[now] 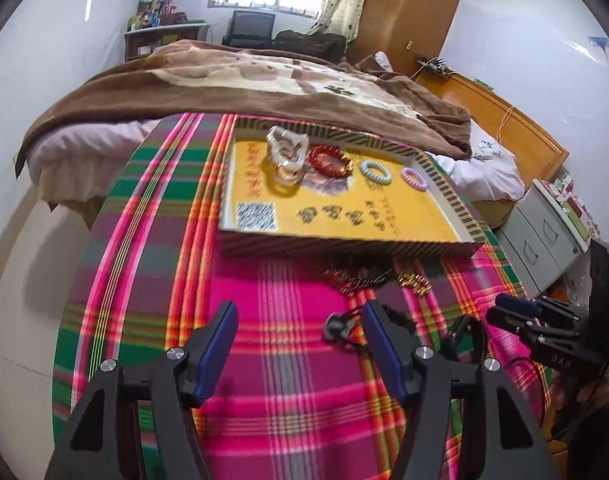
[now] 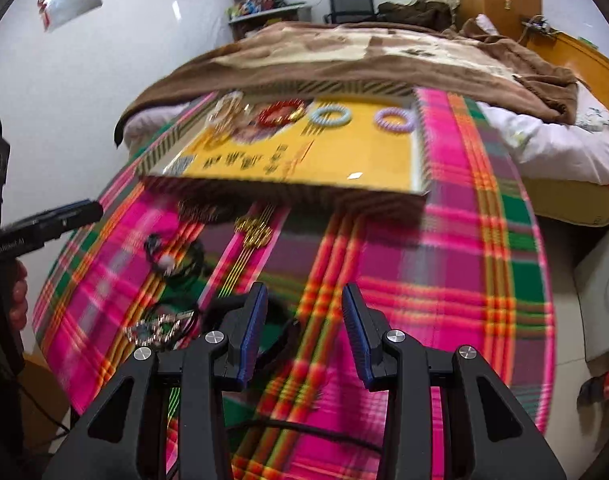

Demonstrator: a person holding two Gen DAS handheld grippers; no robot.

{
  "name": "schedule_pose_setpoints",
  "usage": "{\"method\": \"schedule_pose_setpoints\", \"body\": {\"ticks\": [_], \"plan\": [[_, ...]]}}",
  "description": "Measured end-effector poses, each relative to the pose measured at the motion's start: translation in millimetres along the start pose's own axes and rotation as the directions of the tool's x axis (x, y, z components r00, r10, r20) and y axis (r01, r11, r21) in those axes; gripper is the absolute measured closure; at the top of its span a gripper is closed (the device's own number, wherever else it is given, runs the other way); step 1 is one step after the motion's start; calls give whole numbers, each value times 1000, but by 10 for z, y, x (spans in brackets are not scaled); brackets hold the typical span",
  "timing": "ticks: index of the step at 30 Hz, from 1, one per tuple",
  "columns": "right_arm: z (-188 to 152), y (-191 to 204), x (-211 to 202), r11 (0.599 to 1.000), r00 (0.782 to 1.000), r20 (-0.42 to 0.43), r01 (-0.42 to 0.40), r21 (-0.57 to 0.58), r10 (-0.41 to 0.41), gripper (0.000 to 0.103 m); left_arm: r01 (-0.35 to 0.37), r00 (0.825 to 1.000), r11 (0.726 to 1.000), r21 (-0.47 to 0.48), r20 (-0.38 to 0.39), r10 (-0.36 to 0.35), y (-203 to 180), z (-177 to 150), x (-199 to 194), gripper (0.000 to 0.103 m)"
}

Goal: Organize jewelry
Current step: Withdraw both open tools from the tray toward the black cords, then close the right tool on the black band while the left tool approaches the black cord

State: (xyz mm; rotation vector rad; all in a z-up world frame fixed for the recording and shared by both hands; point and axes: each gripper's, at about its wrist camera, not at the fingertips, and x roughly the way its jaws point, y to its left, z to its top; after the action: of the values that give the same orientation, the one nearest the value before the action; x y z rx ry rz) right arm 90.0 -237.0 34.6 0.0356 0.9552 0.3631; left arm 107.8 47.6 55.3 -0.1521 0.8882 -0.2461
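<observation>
While four bracelets line the yellow tray's (image 1: pixel 444 226) far edge, both tongs, left (image 1: pixel 300 320) and right (image 2: pixel 302 300), hover part-open and empty above loose necklaces (image 2: pixel 172 256) on the near plaid surface (image 1: pixel 288 380).

Plaid-covered table (image 1: pixel 288 360), striped box (image 1: pixel 344 246), loose jewelry (image 2: pixel 254 232)

Black grippers (image 1: pixel 300 322), blue ribbed pads (image 2: pixel 250 340), silver screws
</observation>
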Motion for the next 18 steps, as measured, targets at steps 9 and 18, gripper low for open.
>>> {"method": "schedule_pose_setpoints", "body": {"ticks": [9, 18], "plan": [[-102, 144, 225, 998, 997, -74, 30, -47, -33, 64, 15, 1000, 1000, -18, -26, -16, 85, -84, 84, 39], [-102, 259, 256, 986, 991, -81, 92, -140, -103, 64, 26, 999, 1000, -8, -41, -26, 46, -75, 172, 39]]}}
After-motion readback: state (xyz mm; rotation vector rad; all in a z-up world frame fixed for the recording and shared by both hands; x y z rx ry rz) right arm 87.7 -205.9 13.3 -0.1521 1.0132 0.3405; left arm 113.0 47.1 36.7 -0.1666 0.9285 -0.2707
